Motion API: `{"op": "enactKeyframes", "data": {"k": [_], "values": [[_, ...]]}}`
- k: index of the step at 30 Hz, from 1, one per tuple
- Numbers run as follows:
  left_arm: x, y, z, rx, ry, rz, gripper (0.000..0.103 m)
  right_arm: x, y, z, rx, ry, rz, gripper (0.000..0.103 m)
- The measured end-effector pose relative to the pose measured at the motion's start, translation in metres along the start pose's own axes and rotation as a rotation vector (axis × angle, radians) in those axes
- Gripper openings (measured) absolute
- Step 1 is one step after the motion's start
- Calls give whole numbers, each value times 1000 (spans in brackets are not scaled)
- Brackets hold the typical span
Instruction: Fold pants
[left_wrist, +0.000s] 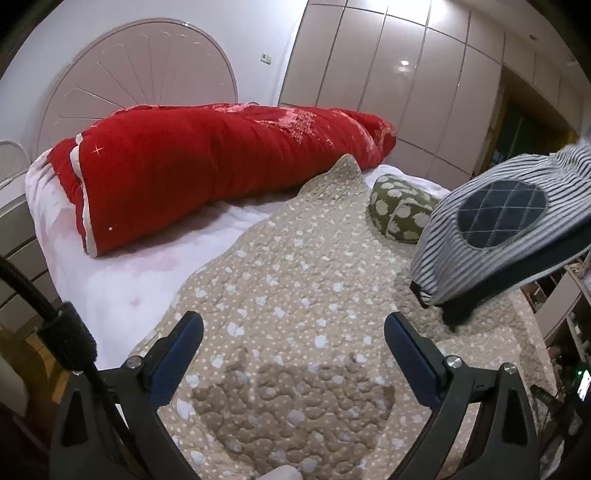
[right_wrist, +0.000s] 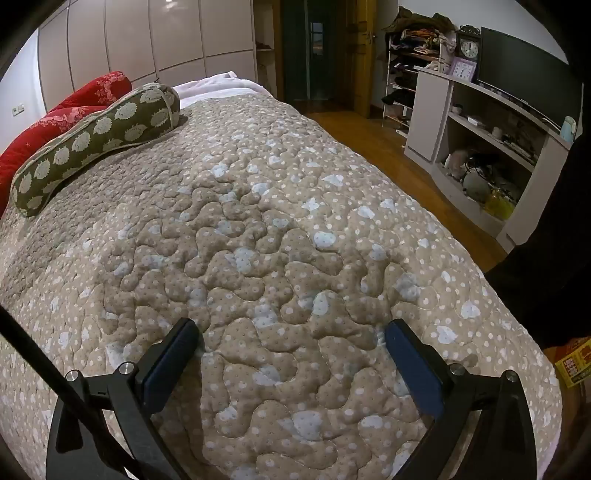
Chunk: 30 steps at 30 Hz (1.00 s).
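Grey and white striped pants (left_wrist: 491, 236) with a dark quilted oval patch hang in the air at the right of the left wrist view, above the beige dotted quilt (left_wrist: 295, 280); what holds them is out of frame. My left gripper (left_wrist: 293, 328) is open and empty over the quilt, left of the pants and apart from them. My right gripper (right_wrist: 291, 336) is open and empty just above the quilt (right_wrist: 280, 221). The pants do not show in the right wrist view.
A rolled red duvet (left_wrist: 207, 166) lies across the head of the bed. A green patterned bolster pillow (right_wrist: 96, 140) lies on the quilt's far side. A shelf unit (right_wrist: 491, 140) and wooden floor (right_wrist: 373, 147) lie beyond the bed's right edge. Wardrobes (left_wrist: 399, 81) line the wall.
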<state>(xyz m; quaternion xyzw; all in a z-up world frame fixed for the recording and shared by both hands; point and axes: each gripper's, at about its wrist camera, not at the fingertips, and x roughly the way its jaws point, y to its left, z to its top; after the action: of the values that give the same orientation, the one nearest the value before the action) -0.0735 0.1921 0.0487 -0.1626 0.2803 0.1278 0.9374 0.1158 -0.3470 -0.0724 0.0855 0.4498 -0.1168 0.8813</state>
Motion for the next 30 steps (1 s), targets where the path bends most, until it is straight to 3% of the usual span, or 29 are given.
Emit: {"op": "enactKeyframes", "data": {"k": [7,13,24,30], "values": [[-6,-17,-3,33,3,-15,98,0,0,0,0,0,0,103],[-3,-53,-10,99,16,-48,98,0,0,0,1,0,1,103],[17,-138,-50,259,161,-129,98,-1,0,-2,-4,1,-6,103],[11,-163,-61,332,157,-111,98,-2,-5,-4,3,0,4,103]]}}
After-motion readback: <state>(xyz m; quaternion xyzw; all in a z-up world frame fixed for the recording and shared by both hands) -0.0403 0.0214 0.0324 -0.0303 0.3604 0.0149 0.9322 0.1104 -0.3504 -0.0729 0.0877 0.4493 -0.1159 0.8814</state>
